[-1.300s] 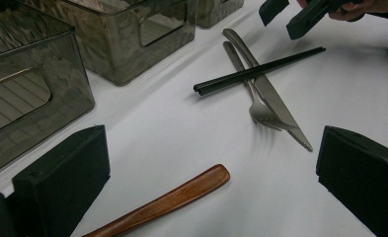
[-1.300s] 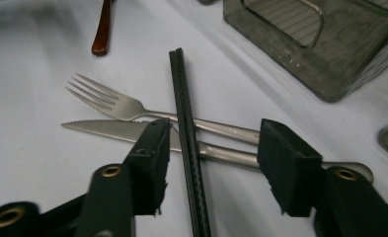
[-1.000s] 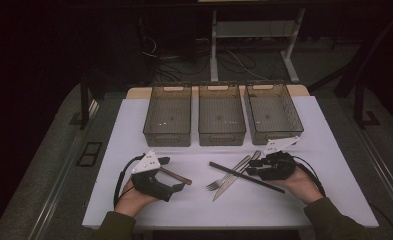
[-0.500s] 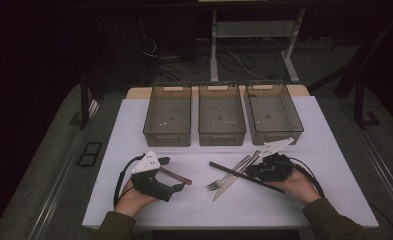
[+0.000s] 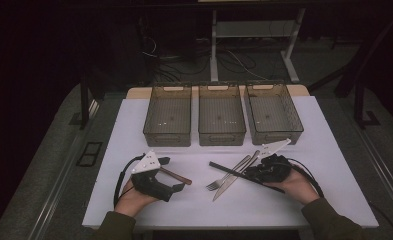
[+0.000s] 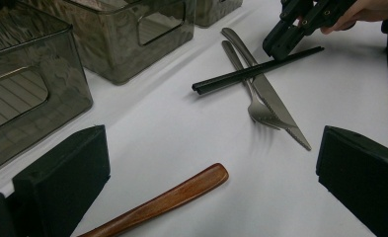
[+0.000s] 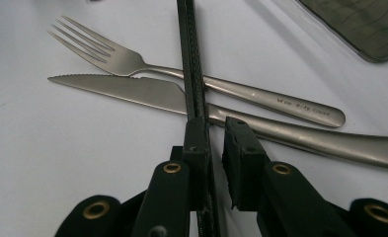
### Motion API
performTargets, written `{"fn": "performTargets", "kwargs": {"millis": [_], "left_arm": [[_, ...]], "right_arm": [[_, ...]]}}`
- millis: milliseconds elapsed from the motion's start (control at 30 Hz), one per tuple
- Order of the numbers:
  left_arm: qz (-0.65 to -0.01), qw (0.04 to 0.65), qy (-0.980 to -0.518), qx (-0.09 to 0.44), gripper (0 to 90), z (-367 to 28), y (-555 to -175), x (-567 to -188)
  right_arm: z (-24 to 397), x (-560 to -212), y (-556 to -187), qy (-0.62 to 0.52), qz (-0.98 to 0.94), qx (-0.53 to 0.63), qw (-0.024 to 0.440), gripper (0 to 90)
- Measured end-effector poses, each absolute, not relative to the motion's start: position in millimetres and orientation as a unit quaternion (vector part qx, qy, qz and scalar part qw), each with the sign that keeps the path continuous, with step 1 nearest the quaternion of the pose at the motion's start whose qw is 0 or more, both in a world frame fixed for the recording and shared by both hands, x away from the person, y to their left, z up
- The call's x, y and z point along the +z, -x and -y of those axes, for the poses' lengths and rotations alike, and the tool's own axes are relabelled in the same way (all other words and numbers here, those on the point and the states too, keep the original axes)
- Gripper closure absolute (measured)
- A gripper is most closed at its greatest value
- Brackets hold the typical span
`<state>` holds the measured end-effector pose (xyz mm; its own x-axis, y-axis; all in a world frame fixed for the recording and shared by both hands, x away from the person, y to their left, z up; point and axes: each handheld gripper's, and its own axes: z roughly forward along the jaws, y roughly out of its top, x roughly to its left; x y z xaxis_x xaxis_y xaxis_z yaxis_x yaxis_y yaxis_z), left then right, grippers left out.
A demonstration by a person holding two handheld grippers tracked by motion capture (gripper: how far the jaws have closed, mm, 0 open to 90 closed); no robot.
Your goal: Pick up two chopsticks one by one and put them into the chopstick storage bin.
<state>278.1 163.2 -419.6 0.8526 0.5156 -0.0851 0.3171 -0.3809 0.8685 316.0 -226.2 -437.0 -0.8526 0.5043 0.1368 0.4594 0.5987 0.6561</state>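
A pair of black chopsticks [image 5: 229, 170] [image 7: 189, 59] lies across a steel fork [image 5: 224, 179] [image 7: 122, 61] and a steel knife [image 5: 223, 190] [image 7: 122, 89] at the table's right centre. My right gripper [image 5: 249, 172] [image 7: 216, 123] is low over the chopsticks' near end. Its jaws have just been closing. The chopsticks lie between them against one pad, with a thin gap to the other. My left gripper [image 5: 174, 175] [image 6: 211, 158] rests at the left, jaws wide open. A wooden handle [image 5: 176, 176] [image 6: 172, 197] lies on the table between them, untouched.
Three smoky see-through bins [image 5: 167, 135] [image 5: 221, 135] [image 5: 274, 132] stand in a row at the back of the white table [image 5: 134, 130]. The right gripper [image 6: 285, 37] and chopsticks [image 6: 251, 71] appear far off in the left gripper view.
The right hand has shifted only slightly over the chopsticks. The left gripper, the wooden handle, the fork and the knife lie as before.
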Motion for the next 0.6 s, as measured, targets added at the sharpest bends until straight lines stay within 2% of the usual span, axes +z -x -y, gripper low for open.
{"fn": "performTargets", "kwargs": {"millis": [600], "left_arm": [[-0.253, 0.496, -0.825, 0.099, 0.0, -163.3, -277.8, -419.4]], "right_arm": [[227.3, -439.6, -316.7, -0.266, -0.896, 0.353, 0.031, 78.3]]}}
